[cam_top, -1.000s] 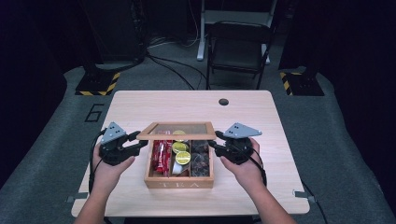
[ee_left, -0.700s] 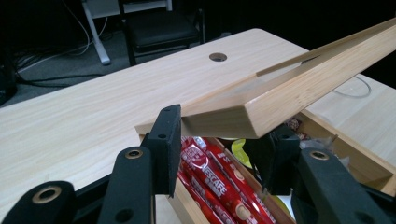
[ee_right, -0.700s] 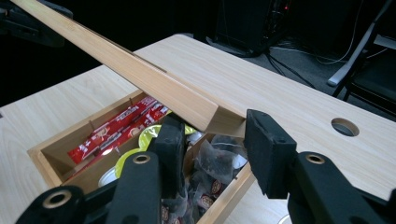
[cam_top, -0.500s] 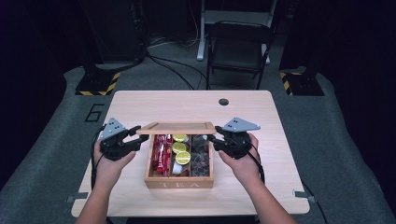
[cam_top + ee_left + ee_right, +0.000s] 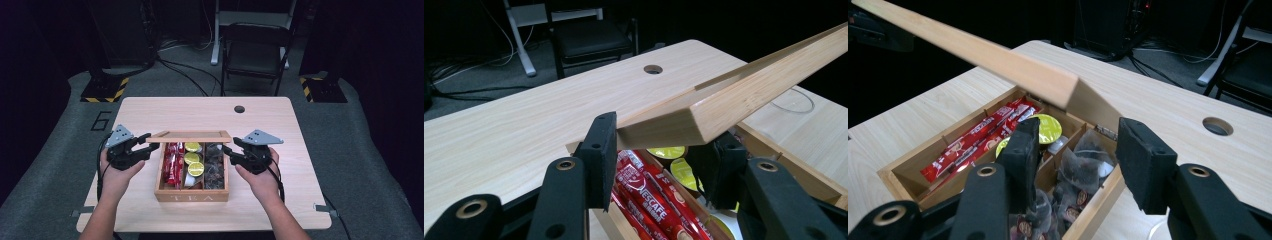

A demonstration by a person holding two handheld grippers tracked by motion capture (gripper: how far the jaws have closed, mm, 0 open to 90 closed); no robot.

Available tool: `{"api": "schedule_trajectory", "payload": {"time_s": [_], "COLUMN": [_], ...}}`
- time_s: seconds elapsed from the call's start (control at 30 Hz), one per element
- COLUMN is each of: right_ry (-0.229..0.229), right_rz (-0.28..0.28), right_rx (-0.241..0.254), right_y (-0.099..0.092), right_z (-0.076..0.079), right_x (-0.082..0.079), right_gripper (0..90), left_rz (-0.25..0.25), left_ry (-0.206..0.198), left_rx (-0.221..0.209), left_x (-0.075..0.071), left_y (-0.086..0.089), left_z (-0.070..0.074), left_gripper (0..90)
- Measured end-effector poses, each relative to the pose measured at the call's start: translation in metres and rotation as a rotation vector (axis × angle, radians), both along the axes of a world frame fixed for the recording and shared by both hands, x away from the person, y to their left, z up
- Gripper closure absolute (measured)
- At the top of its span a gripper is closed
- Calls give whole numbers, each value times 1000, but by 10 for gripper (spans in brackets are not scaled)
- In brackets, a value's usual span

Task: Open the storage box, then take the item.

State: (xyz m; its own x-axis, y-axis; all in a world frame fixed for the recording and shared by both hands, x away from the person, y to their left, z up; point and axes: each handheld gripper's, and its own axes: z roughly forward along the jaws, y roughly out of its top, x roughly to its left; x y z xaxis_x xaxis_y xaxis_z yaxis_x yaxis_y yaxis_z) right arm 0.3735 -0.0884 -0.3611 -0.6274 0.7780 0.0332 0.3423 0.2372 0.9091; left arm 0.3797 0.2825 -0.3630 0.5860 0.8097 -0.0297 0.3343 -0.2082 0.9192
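Clamps the left claw [image 5: 151,146] on the left front corner of the lid [image 5: 190,136], which hangs raised and tilted above the tea box [image 5: 191,196], attached along the box's far wall. Sets the right claw [image 5: 226,150] at the lid's right corner, just beside the box's right wall. Has just been opening there, with the corner between the jaws but the pads off the wood, so apart. Leaves the box in the middle of the counter [image 5: 200,110], with red sachets [image 5: 172,162] in its left compartment, yellow-topped capsules [image 5: 192,159] in the middle one and tea bags [image 5: 215,167] in the right.

Looks to be a light, stiff wooden frame, smooth enough to slide under the pads. Probably weakest at the hinges on the box's far wall. Best to pinch the frame's side edges near the front corners, and to swing it evenly so one-sided lifting does not twist it.
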Motion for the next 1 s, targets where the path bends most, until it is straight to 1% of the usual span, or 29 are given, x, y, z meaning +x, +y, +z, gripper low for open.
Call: {"api": "schedule_trajectory", "payload": {"time_s": [0.07,0.17,0.3,0.4,0.43,0.63,0.73,0.8,0.9,0.93,1.0], "right_ry": [-10,1,19,20,20,30,45,50,46,55,49], "right_rz": [-10,-19,-16,-16,-18,-16,-15,-9,11,11,19], "right_rx": [2,16,34,21,16,6,1,8,-3,-5,-25], "right_y": [-4,-9,-13,-13,-13,-9,-7,-5,-1,1,4], "right_z": [-2,-8,-15,-20,-22,-33,-38,-42,-48,-50,-54], "right_x": [-5,-14,-22,-27,-28,-28,-27,-27,-25,-25,-25], "right_gripper": [517,517,520,519,518,509,506,506,500,498,493], "left_rz": [3,1,-1,-2,-6,-6,-5,-9,-9,-8,-9], "left_ry": [-2,0,0,2,4,4,3,5,3,2,2], "left_rx": [-1,5,1,-2,5,5,2,5,8,8,8], "left_x": [0,-1,-1,-1,-1,-1,-1,-1,-1,-1,-1], "left_y": [0,0,0,0,0,0,0,1,0,0,0], "left_z": [0,0,-1,-2,-1,-2,-2,-2,-2,-2,-2], "left_gripper": [554,554,552,551,551,550,549,549,549,549,548]}}
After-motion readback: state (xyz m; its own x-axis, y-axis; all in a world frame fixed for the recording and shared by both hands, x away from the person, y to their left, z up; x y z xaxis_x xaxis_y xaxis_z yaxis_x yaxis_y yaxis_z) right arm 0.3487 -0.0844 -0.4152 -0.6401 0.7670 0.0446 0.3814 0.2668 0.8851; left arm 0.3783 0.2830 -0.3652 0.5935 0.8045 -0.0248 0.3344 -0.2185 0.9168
